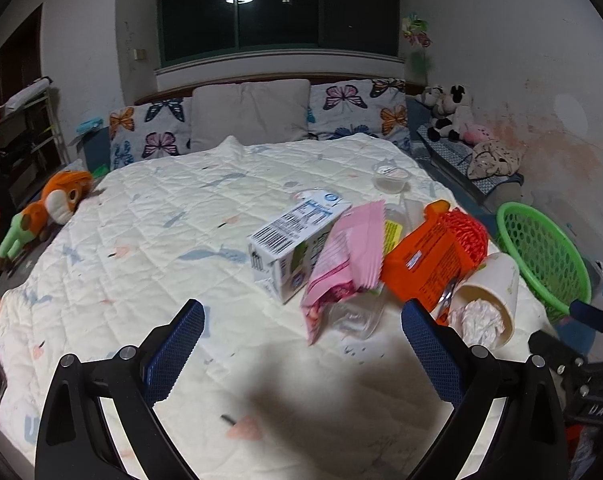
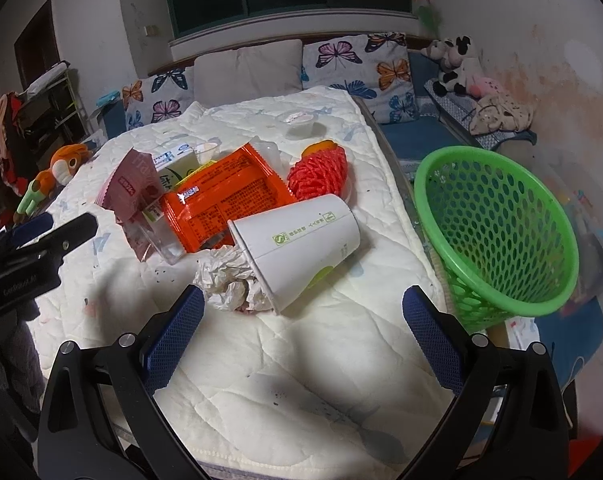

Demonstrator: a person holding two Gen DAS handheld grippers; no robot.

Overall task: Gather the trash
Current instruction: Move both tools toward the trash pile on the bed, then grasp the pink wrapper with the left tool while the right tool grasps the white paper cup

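Observation:
Trash lies in a heap on the bed's white quilt (image 1: 149,248). A white milk carton (image 1: 289,244), a pink wrapper (image 1: 349,256), an orange packet (image 1: 425,264), a red foam net (image 1: 465,232) and a clear plastic cup (image 1: 355,316) lie together. A tipped white paper cup (image 2: 301,240) has crumpled tissue (image 2: 229,280) at its mouth. My left gripper (image 1: 303,340) hovers open just before the pink wrapper. My right gripper (image 2: 303,320) is open near the paper cup's rim. A green mesh basket (image 2: 497,232) stands tilted off the bed's right edge.
A small clear lidded cup (image 1: 390,178) sits further back on the quilt. Butterfly pillows (image 1: 149,128) and a grey pillow (image 1: 249,114) line the headboard. An orange plush toy (image 1: 49,208) lies at the bed's left edge, and more plush toys (image 1: 453,112) rest at the back right.

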